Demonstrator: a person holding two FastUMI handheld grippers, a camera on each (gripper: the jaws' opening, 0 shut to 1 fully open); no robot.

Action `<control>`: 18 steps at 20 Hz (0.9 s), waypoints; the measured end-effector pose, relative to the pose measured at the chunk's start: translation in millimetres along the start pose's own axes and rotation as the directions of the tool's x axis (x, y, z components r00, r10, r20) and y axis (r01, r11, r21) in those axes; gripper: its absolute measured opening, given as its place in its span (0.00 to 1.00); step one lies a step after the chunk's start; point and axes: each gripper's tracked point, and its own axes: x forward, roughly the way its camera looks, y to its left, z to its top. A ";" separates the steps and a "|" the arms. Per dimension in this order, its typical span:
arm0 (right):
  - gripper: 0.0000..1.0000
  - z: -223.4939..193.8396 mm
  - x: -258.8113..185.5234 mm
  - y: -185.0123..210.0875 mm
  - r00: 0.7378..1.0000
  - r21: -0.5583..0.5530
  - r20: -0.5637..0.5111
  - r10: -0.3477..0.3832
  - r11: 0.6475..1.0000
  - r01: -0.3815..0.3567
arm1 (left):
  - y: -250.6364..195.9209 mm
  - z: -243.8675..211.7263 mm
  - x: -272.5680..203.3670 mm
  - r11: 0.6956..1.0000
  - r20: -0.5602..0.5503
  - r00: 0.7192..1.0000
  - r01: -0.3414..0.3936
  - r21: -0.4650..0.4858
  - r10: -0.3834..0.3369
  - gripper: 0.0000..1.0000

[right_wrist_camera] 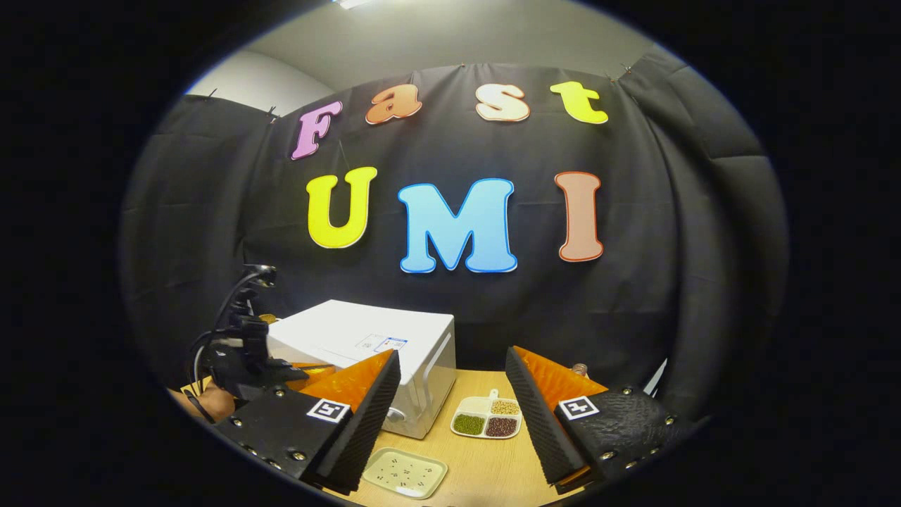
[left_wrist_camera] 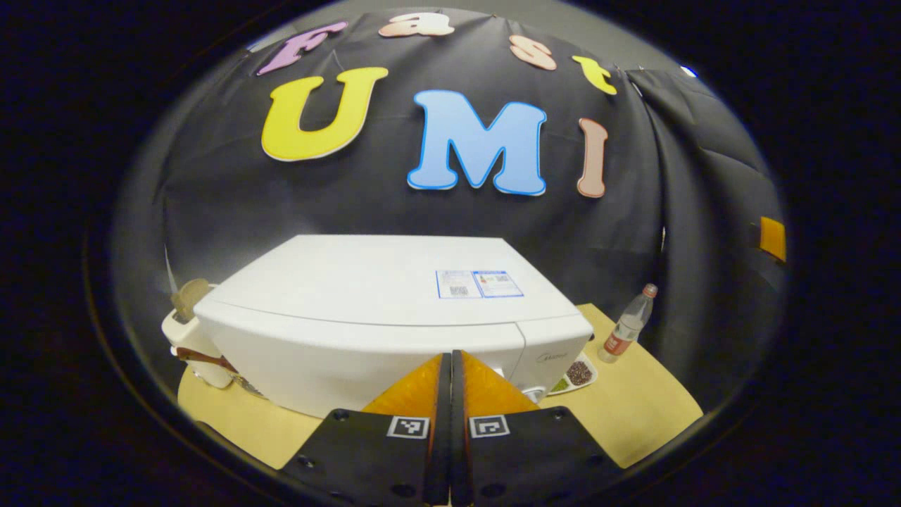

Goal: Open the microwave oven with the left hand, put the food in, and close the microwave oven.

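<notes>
The white microwave (left_wrist_camera: 380,310) stands on the wooden table with its door closed. My left gripper (left_wrist_camera: 450,356) is shut with nothing between its fingers, just in front of the door near the control panel. A divided white tray of beans and grains (right_wrist_camera: 488,417) lies on the table to the right of the microwave (right_wrist_camera: 373,345). My right gripper (right_wrist_camera: 452,353) hangs open and empty above the table, back from the tray. In the right gripper view the left gripper (right_wrist_camera: 310,368), held by a hand (right_wrist_camera: 211,403), is at the microwave's front.
A plastic bottle (left_wrist_camera: 628,324) stands at the table's right, past the food tray (left_wrist_camera: 578,373). A white container (left_wrist_camera: 190,341) sits left of the microwave. A pale speckled tray (right_wrist_camera: 405,472) lies near the front edge. Black cloth walls close the back and sides.
</notes>
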 end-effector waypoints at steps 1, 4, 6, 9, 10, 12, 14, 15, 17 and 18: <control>0.92 2.6 -0.2 -1.9 1.000 0.001 0.008 0.004 1.000 -0.004 | -1.0 21.5 -18.5 1.000 0.059 0.998 -0.022 0.016 0.021 0.07; 0.92 10.9 -0.9 -5.1 0.999 0.018 0.034 0.023 1.000 -0.024 | -4.1 94.6 -87.4 0.993 0.242 0.966 -0.110 0.051 0.095 0.07; 0.92 17.9 -0.7 -3.7 0.997 0.029 0.057 0.045 0.998 -0.047 | -6.0 134.3 -132.3 0.986 0.348 0.927 -0.160 0.037 0.137 0.07; 0.92 21.4 1.2 -1.5 0.994 0.038 0.079 0.078 0.996 -0.081 | -14.9 159.6 -191.0 0.979 0.428 0.885 -0.202 -0.004 0.185 0.56; 0.92 22.4 0.9 1.4 0.993 0.049 0.081 0.089 0.994 -0.093 | -17.4 167.1 -213.2 0.975 0.459 0.864 -0.219 -0.022 0.204 0.82; 0.92 26.0 -3.8 4.5 0.992 0.060 0.086 0.095 0.993 -0.100 | -32.8 182.4 -243.7 0.977 0.507 0.840 -0.211 -0.026 0.195 0.97; 0.92 34.9 -16.7 8.7 0.991 0.054 0.099 0.091 0.994 -0.097 | -39.8 182.0 -264.6 0.976 0.520 0.832 -0.218 -0.014 0.193 0.98; 0.92 38.3 -24.6 11.4 0.991 0.046 0.107 0.084 0.995 -0.090 | -44.6 180.2 -273.8 0.977 0.520 0.834 -0.213 -0.007 0.186 0.96; 0.89 42.8 -39.9 16.8 0.991 0.030 0.118 0.064 0.997 -0.068 | -56.3 171.1 -290.7 0.982 0.518 0.840 -0.188 0.002 0.160 0.99; 0.92 43.6 -47.8 19.5 0.992 0.029 0.115 0.050 0.998 -0.053 | -61.0 164.4 -300.3 0.986 0.510 0.847 -0.170 -0.001 0.146 0.95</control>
